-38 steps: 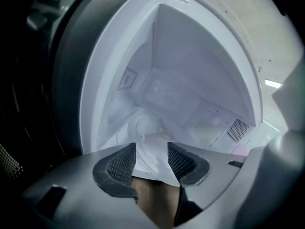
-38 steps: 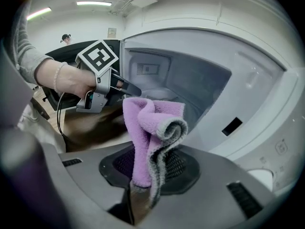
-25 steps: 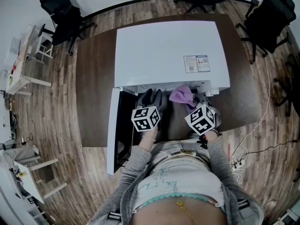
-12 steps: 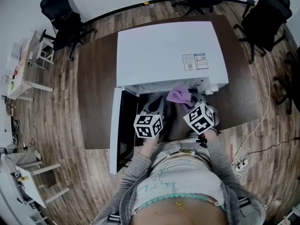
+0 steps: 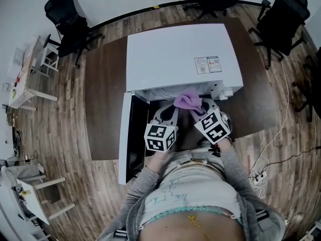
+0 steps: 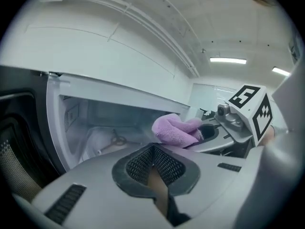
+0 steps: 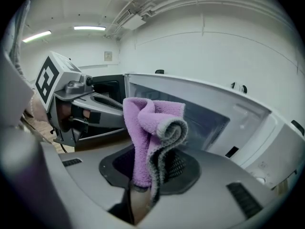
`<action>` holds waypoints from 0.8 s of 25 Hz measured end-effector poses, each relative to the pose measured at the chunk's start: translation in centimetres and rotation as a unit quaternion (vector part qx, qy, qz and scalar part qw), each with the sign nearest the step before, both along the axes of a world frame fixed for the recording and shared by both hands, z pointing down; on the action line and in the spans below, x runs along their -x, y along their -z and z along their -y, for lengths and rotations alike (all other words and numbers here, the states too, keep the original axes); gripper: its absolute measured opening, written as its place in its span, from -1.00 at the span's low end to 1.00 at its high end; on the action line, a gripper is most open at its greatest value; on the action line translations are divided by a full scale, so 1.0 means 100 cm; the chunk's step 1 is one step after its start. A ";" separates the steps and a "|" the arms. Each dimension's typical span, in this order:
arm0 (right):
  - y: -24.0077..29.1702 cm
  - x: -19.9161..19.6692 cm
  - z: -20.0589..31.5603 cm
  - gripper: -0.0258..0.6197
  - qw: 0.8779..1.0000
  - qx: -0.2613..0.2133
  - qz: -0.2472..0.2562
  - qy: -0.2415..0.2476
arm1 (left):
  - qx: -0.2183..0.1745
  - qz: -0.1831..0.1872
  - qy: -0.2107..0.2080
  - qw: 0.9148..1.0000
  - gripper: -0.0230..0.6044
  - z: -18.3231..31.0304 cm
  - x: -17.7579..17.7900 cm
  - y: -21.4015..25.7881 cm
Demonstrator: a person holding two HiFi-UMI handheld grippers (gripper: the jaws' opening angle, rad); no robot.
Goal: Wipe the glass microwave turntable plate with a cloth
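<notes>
The white microwave [image 5: 180,54] stands with its door [image 5: 123,134] swung open to the left. My left gripper [image 5: 168,113] is at the cavity mouth, and its jaws [image 6: 153,149] are shut on the near rim of the clear glass turntable plate [image 6: 126,128]. The plate shows only as a faint haze in front of the cavity. Through it I see the roller ring [image 6: 114,140] on the cavity floor. My right gripper [image 5: 201,108] is shut on a folded purple cloth [image 7: 150,128], which stands up above the jaws [image 7: 150,168] just right of the plate. The cloth [image 6: 174,130] also shows in the left gripper view.
The microwave sits on a dark brown table [image 5: 103,104]. Black office chairs [image 5: 67,14] stand behind the table at left and right [image 5: 283,19]. White cables and a power strip [image 5: 256,172] lie on the wooden floor at the right.
The left gripper's jaws stood apart a second ago and are together now. Its marker cube has drawn back toward me. The purple cloth has shifted slightly left.
</notes>
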State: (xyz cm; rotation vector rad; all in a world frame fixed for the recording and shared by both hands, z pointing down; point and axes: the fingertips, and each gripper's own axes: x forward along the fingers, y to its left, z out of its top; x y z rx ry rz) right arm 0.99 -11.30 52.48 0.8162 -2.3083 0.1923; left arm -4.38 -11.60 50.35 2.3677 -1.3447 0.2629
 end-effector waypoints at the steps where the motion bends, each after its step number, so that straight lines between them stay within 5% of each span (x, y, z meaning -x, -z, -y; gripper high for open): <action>1: 0.005 0.003 -0.001 -0.57 1.000 -0.002 0.009 0.002 | -0.008 0.004 -0.003 1.000 -0.89 -0.001 -0.001 0.005; 20: 0.111 0.019 0.005 -0.57 0.988 -0.095 0.121 -0.005 | -0.122 -0.023 -0.007 0.992 -0.89 0.005 0.005 0.114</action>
